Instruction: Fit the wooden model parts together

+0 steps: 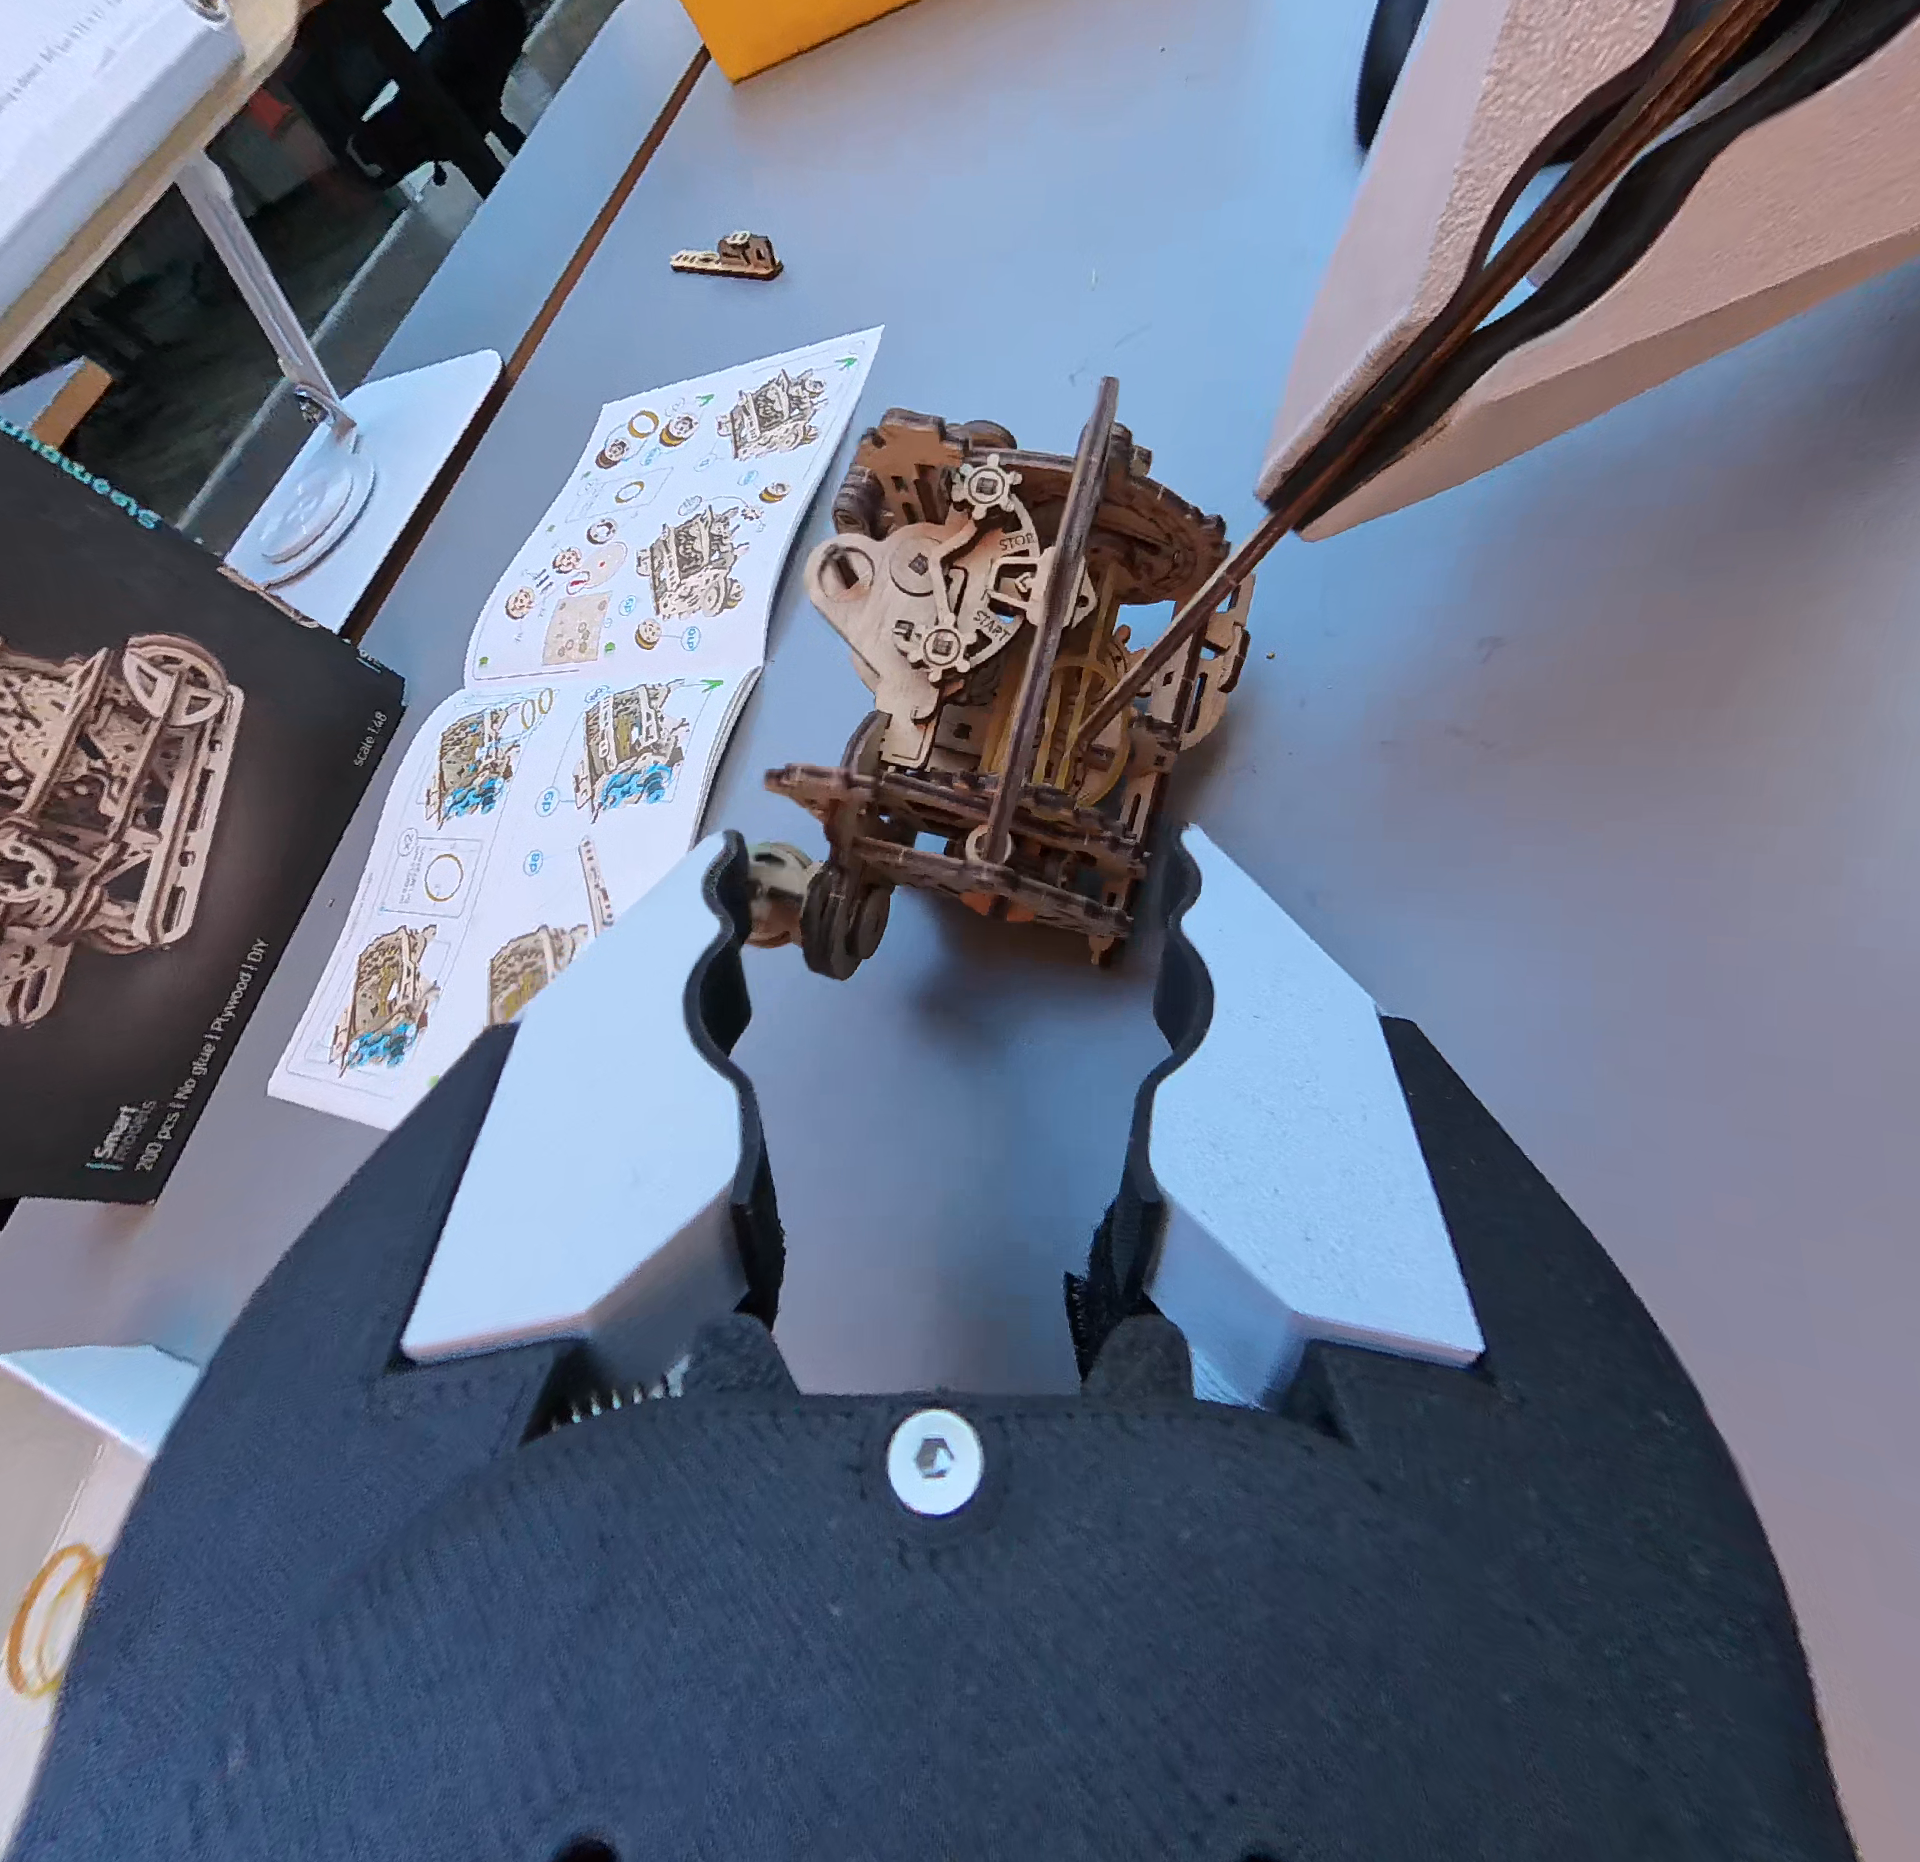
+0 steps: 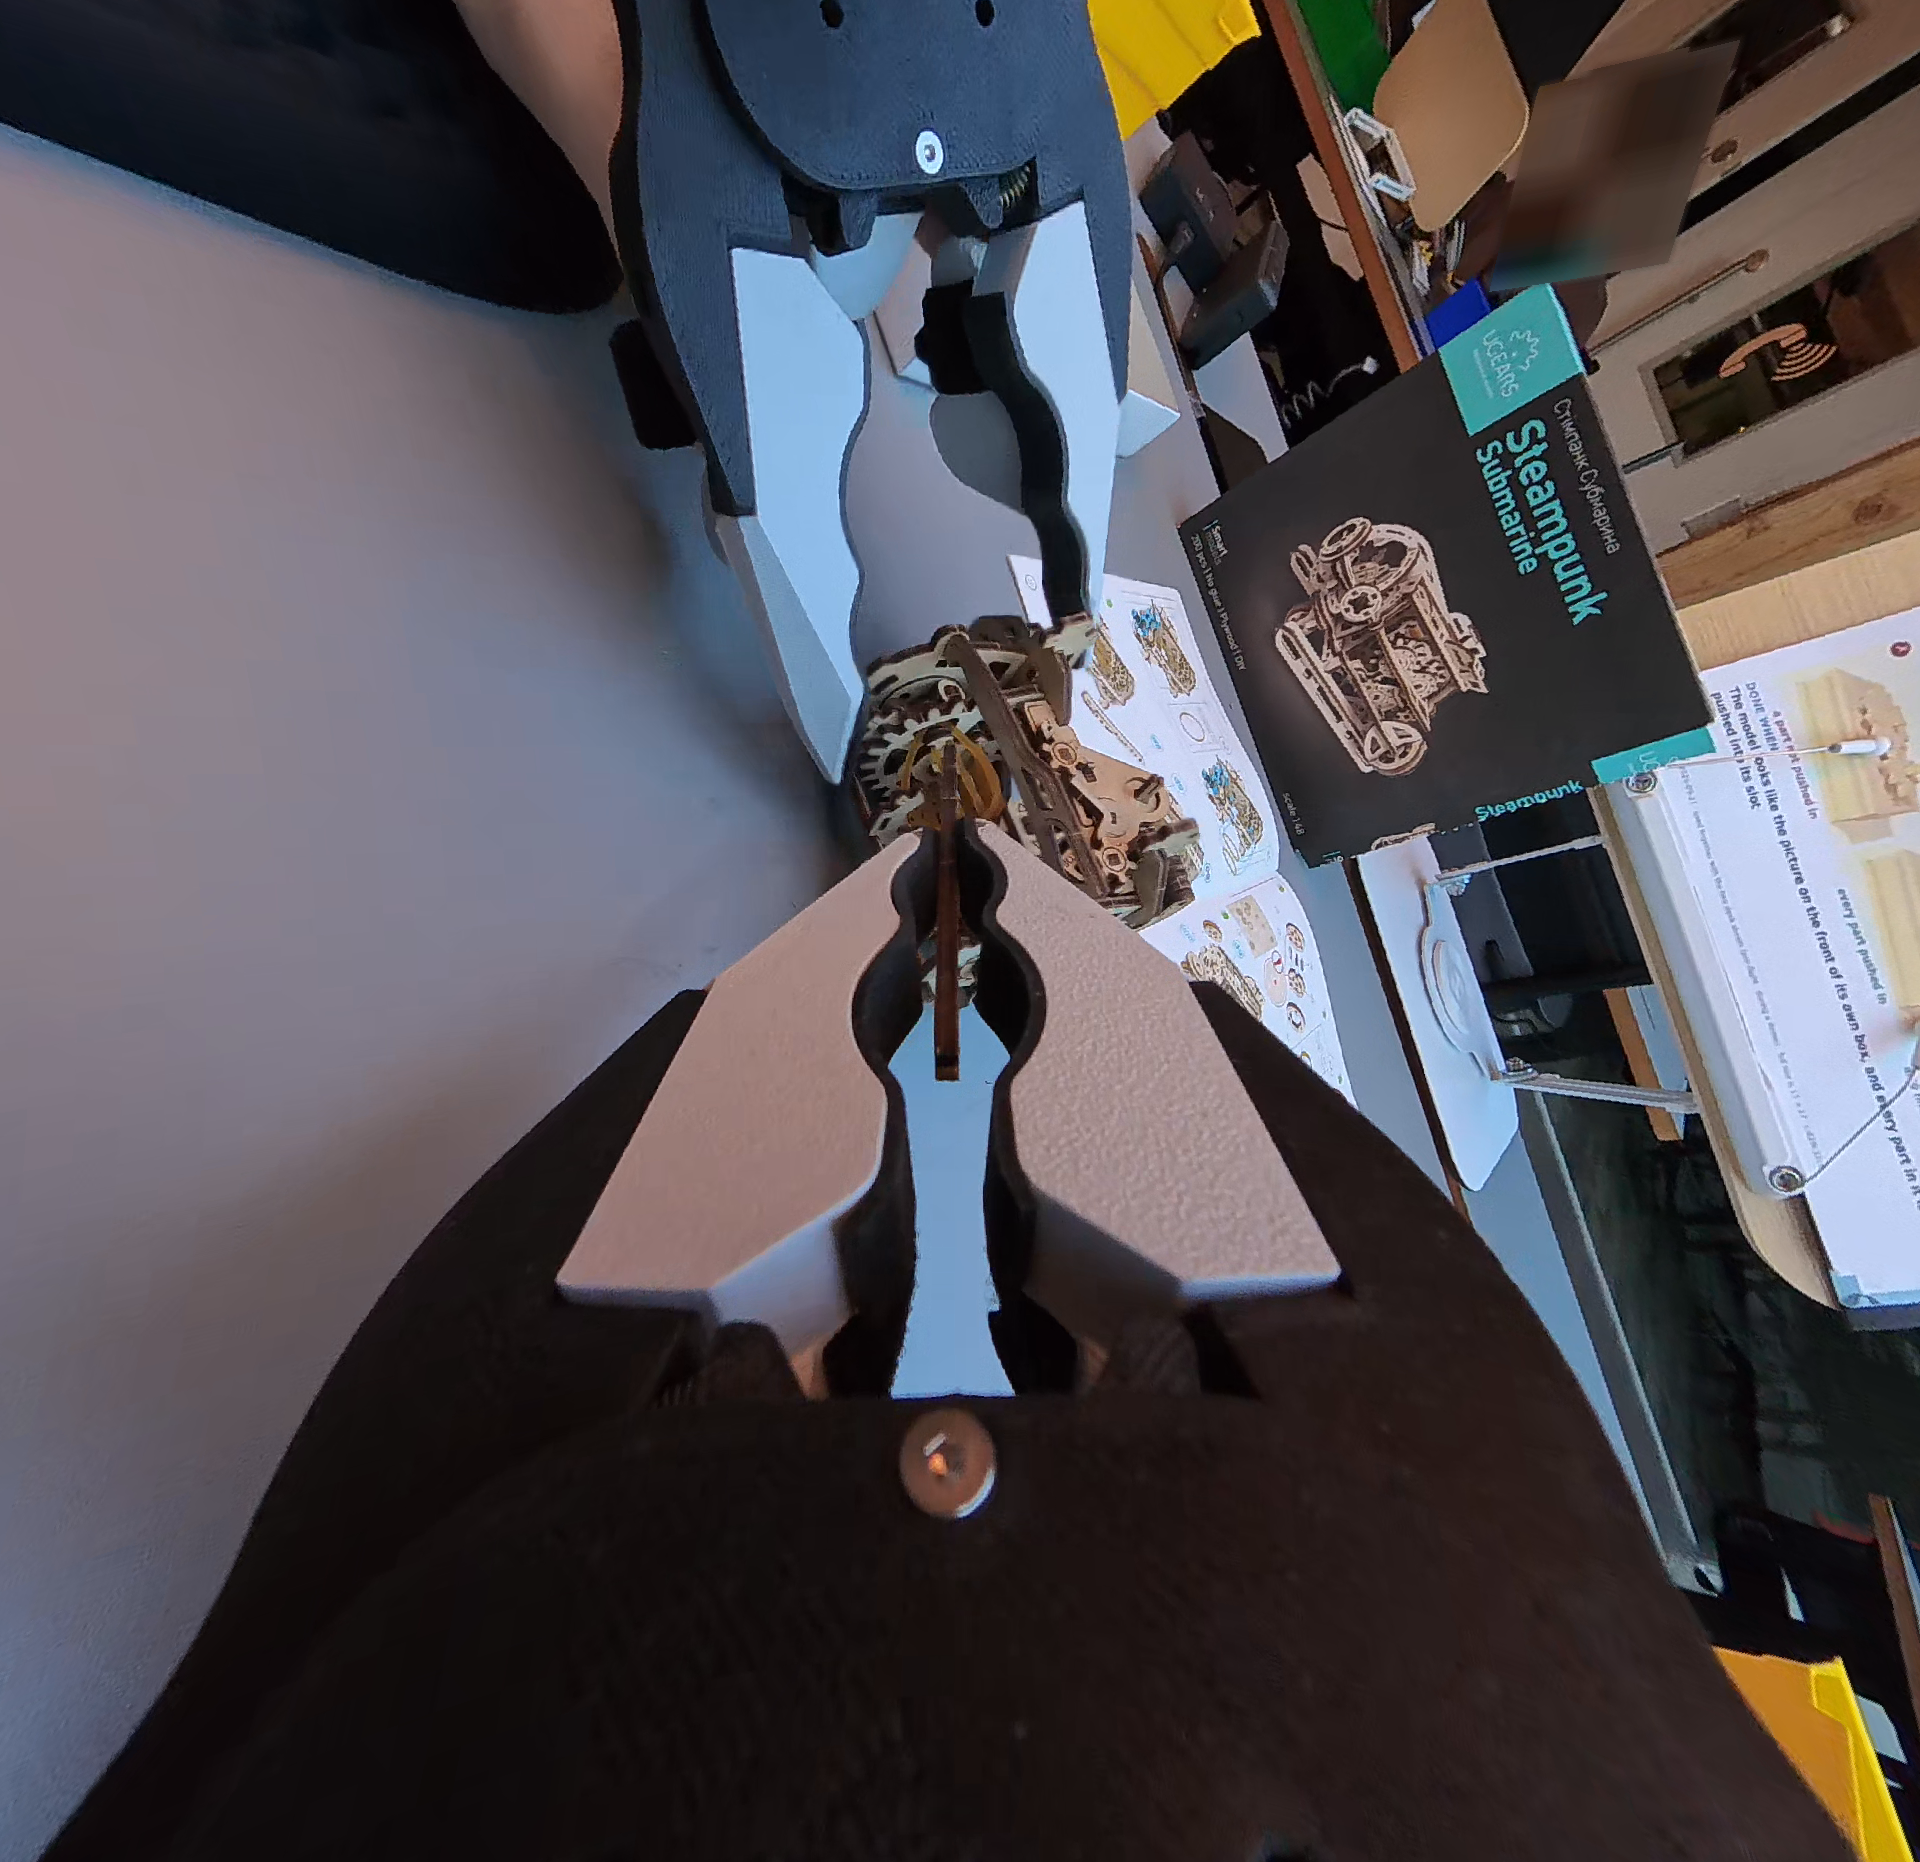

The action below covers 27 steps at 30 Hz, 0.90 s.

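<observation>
Right tool (image 2: 948, 856) pinching wooden strip (image 2: 945, 965) | tip inside model (image 1: 1018, 669) | left tool (image 1: 961, 877) spread

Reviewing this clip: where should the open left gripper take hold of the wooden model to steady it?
Probably the model's near lower frame, approached from the left gripper's own side, one finger on each flank. That base sits on the table, facing the open fingers. The right gripper works a thin wooden part into the top, so stay low.

- The black box (image 1: 156, 773) is cut off by the left edge in the left wrist view.
- The flat wooden strip's (image 2: 948, 965) far end disappears among the wooden model's (image 2: 997, 763) gears.
- A blurred patch covers the right wrist view's upper right corner.
</observation>
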Motion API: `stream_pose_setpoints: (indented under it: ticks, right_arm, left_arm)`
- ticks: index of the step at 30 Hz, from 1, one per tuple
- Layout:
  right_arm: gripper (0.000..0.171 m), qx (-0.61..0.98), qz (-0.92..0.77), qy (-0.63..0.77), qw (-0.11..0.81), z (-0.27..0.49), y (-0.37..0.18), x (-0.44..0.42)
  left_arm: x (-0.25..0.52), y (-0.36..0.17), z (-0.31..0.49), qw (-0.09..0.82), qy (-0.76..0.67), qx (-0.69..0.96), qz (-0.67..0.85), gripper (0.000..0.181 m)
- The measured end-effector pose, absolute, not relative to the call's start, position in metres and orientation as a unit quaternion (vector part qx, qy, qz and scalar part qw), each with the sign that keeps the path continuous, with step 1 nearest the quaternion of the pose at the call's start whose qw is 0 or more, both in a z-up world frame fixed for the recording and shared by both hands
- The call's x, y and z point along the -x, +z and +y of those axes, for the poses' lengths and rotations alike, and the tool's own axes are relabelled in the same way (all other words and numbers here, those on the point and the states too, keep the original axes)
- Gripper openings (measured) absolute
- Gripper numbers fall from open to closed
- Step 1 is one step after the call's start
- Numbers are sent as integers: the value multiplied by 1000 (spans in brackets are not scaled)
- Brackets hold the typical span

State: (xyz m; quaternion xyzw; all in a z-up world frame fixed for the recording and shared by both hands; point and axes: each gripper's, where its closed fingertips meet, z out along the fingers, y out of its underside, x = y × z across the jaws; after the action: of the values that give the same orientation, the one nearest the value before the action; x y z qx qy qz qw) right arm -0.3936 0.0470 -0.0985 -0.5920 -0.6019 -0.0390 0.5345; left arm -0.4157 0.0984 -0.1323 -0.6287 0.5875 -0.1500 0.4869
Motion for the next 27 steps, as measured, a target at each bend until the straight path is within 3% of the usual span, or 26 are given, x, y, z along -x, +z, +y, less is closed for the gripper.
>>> stream_pose_setpoints:
  ticks: [4,9,11,13,15,18,22,27]
  right_arm:
    - [1,588,-597,-33,544,44,-96,391]
    - [1,584,-590,-13,557,38,-95,391]
    - [1,576,-598,-13,557,34,-96,391]
    - [2,570,-611,-6,549,29,-98,392]
    - [2,562,-627,-1,539,25,-101,392]
    - [2,553,-647,-3,525,24,-106,389]
    - [2,554,-653,-2,516,25,-113,388]
    - [2,559,-643,-2,523,27,-111,388]
  left_arm:
    - [425,-119,98,495,-178,662,534,84]
    - [437,-94,98,512,-225,716,418,81]
    - [434,-86,82,519,-244,693,437,77]
    - [436,-83,62,547,-180,620,532,64]
    - [441,-80,53,586,-12,503,635,53]
    - [428,-87,36,540,191,288,767,42]
    - [420,-124,37,427,274,125,853,40]
    - [425,-135,71,354,323,111,871,44]
